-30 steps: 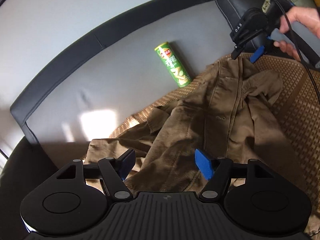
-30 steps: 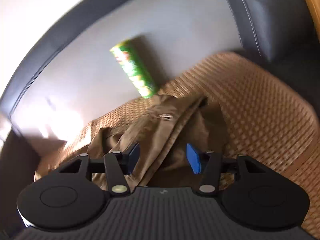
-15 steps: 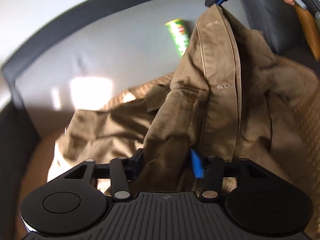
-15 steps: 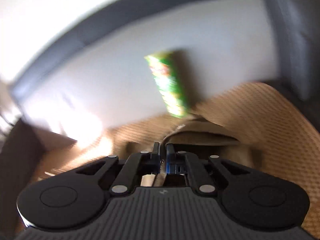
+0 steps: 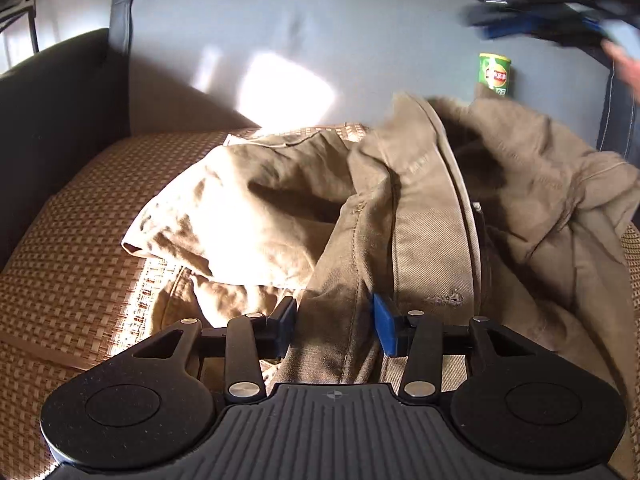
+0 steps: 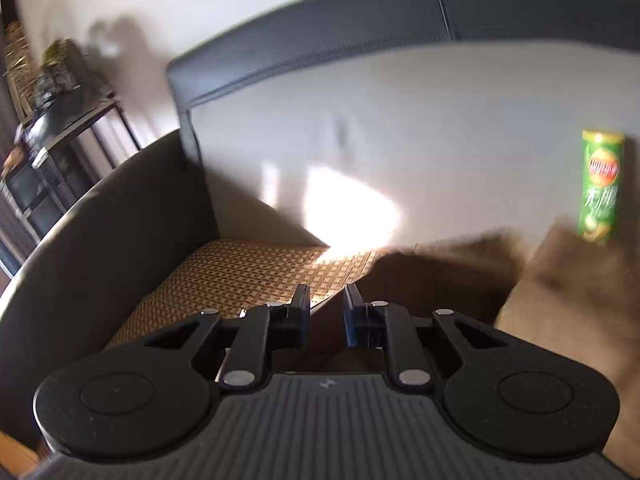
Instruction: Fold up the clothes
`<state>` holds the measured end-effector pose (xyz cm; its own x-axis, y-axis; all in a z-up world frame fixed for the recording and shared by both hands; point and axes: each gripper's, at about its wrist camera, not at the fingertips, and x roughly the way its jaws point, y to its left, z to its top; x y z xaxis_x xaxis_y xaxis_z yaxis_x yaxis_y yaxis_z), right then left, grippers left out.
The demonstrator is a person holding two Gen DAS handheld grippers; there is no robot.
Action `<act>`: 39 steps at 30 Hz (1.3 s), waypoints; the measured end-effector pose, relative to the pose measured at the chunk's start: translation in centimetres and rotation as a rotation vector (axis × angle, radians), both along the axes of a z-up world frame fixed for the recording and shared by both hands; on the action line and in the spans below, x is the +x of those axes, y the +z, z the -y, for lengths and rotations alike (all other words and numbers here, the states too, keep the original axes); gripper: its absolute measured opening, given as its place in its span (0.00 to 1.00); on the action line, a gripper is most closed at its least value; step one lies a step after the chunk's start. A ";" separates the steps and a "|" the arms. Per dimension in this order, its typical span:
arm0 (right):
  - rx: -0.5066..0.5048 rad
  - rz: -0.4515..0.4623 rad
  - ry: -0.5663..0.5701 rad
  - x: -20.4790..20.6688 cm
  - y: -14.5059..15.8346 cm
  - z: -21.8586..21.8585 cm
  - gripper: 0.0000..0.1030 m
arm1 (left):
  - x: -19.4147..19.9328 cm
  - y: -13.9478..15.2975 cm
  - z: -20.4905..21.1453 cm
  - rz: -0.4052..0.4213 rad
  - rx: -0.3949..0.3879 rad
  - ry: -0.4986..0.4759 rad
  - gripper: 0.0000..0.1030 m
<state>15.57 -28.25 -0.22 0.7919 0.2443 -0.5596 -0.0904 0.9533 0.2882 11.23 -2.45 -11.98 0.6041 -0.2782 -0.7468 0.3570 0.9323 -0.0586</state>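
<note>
A crumpled brown garment point(image 5: 420, 208), with a waistband and seams showing, lies heaped on the woven mat point(image 5: 80, 260) of a sofa seat. My left gripper point(image 5: 334, 324) is at its near edge, and a thick fold of the cloth fills the gap between the blue pads. In the left wrist view my right gripper point(image 5: 504, 32) is a blur high at the top right, well above the cloth, with a hand point(image 5: 628, 64) behind it. Seen from its own camera, the right gripper point(image 6: 326, 312) stands slightly open and holds nothing. The garment point(image 6: 560, 300) lies below it to the right.
A green crisp can point(image 5: 495, 76) stands against the grey sofa backrest point(image 5: 360, 40) behind the garment, and it is also in the right wrist view point(image 6: 600, 188). A dark armrest point(image 5: 52, 120) bounds the seat on the left. A black shelf unit point(image 6: 60, 120) stands beyond it.
The right gripper has opened and let go of the lifted cloth, which has dropped back into a heap. My left fingers have closed in on the fold, and both cameras have swung left.
</note>
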 end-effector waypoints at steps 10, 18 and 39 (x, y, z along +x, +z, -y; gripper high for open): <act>-0.185 -0.008 -0.120 -15.8 -2.7 12.5 0.39 | -4.5 6.0 5.7 0.001 -0.040 -0.177 0.64; -0.065 -0.101 -0.173 -18.8 -10.6 14.4 0.39 | -6.4 0.9 18.2 -0.103 0.026 -0.312 0.67; 0.052 -0.052 -0.194 -16.0 -8.6 13.4 0.01 | -4.9 -0.1 12.5 -0.041 -0.010 -0.083 0.00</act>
<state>-0.46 -41.68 -8.78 0.7973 0.1197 -0.5917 0.1097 0.9351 0.3369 6.36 -14.95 -12.04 0.5477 -0.3338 -0.7672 0.4303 0.8988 -0.0839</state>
